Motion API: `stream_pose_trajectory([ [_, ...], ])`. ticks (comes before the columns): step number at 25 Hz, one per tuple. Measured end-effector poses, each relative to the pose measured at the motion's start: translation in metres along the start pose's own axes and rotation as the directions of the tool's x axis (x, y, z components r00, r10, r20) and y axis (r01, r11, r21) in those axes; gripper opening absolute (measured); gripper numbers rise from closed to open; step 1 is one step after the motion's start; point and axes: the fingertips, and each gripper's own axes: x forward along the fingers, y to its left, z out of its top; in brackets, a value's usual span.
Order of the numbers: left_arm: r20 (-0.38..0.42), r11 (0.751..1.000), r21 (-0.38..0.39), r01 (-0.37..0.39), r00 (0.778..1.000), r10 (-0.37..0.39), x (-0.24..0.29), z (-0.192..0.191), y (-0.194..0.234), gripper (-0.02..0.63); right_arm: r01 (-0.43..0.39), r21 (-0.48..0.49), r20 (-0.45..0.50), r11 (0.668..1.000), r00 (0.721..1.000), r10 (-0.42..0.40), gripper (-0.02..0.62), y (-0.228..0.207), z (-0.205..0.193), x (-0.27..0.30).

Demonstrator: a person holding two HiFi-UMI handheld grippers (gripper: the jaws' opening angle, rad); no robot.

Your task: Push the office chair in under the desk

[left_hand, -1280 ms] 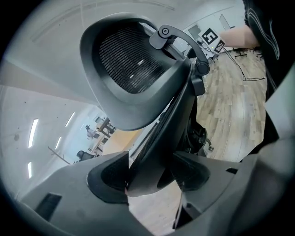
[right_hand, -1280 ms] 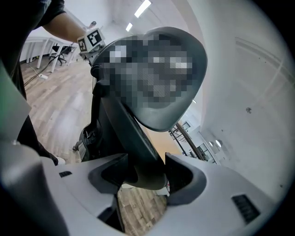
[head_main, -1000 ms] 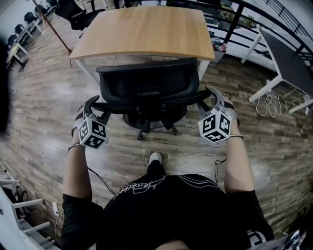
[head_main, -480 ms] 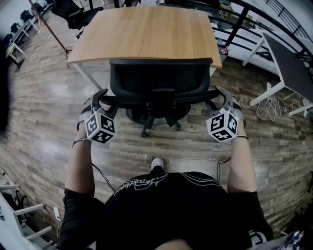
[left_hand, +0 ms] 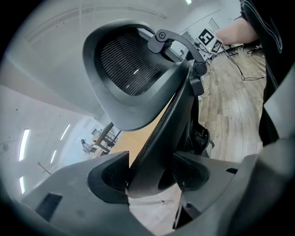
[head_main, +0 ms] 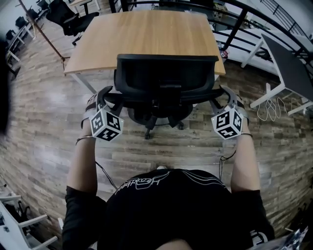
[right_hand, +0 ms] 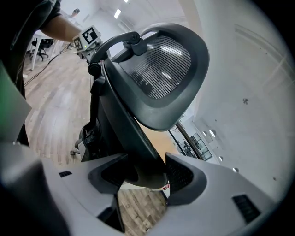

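Note:
The black office chair (head_main: 166,73) with a mesh back stands at the near edge of the wooden desk (head_main: 146,34), its back overlapping the desktop's front edge in the head view. My left gripper (head_main: 104,96) is shut on the chair's left armrest (left_hand: 152,152), which fills the gap between its pads. On the other side my right gripper (head_main: 221,93) is shut on the right armrest (right_hand: 138,152). The mesh back (left_hand: 129,64) rises above the left gripper (left_hand: 150,174), and the same back (right_hand: 161,69) stands above the right gripper (right_hand: 145,174). The seat and wheels are mostly hidden under the backrest.
A dark desk on white legs (head_main: 288,63) stands at the right, with a looped cable (head_main: 274,105) on the wood floor beside it. A black railing (head_main: 239,19) runs behind the desk. Another black chair (head_main: 68,14) is at the far left. The desk's white leg (head_main: 83,80) is left of the chair.
The chair has rolled forward to the desk's edge, with both grippers moving forward on its armrests. The person has stepped after it.

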Motion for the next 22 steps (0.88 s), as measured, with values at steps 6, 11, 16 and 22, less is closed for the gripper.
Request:
stream_pose_trajectory([
  [6, 0.011, 1.000, 0.008, -0.001, 1.000, 0.001, 0.019, 0.000, 0.012, 0.262, 0.011, 0.000, -0.020, 1.000, 1.000, -0.011, 0.272, -0.006, 0.001, 0.017],
  [11, 0.021, 1.000, 0.009, -0.018, 1.000, 0.017, 0.029, 0.001, 0.017, 0.262, 0.023, -0.007, -0.033, 1.000, 0.999, -0.023, 0.272, -0.010, 0.000, 0.028],
  [16, 0.018, 0.999, 0.008, -0.033, 0.999, 0.033, 0.035, -0.001, 0.017, 0.262, 0.031, -0.016, -0.025, 0.999, 0.999, -0.031, 0.272, -0.010, -0.001, 0.036],
  [22, 0.010, 0.998, 0.004, -0.055, 0.998, 0.055, 0.050, -0.003, 0.014, 0.262, 0.054, -0.018, -0.004, 0.998, 0.999, -0.055, 0.272, -0.012, -0.006, 0.053],
])
